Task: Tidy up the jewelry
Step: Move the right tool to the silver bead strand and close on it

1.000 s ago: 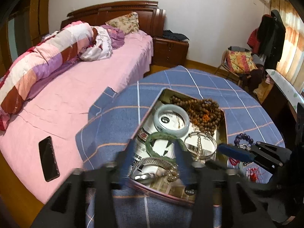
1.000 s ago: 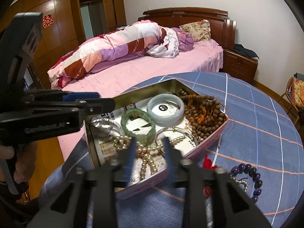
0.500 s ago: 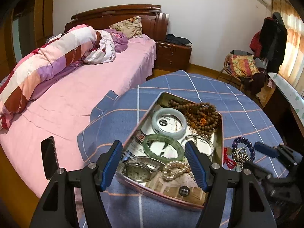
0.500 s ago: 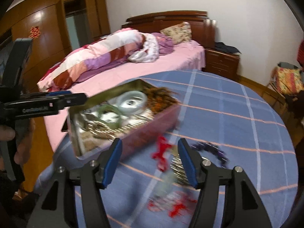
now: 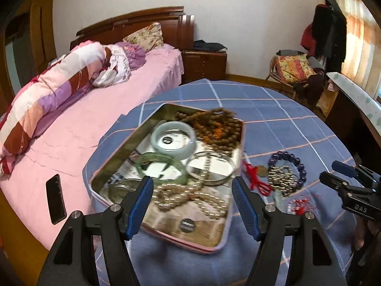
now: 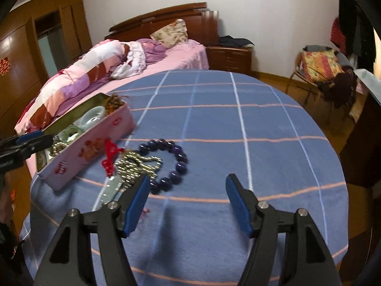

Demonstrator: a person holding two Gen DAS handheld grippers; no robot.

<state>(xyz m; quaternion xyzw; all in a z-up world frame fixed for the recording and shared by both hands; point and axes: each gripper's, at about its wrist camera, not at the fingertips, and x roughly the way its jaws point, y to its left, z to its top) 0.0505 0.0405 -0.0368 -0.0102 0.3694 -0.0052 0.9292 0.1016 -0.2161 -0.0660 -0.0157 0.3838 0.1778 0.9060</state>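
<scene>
Home bedroom, bed, nightstand, wardrobe

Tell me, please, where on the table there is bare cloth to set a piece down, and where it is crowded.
The blue checked tablecloth is bare right of and beyond the purple bead bracelet, out to its far and right edges. Crowded: the tin is full of bangles and beads, and the strip beside its pink wall holds the red knot charm, the gold beads and that bracelet.

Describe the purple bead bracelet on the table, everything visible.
The purple bead bracelet is a loop of round, glossy dark-purple beads lying flat on the blue checked tablecloth, outside the tin. A heap of small gold beads overlaps its left side. Neither gripper touches it; the right gripper hovers open nearby.
</scene>
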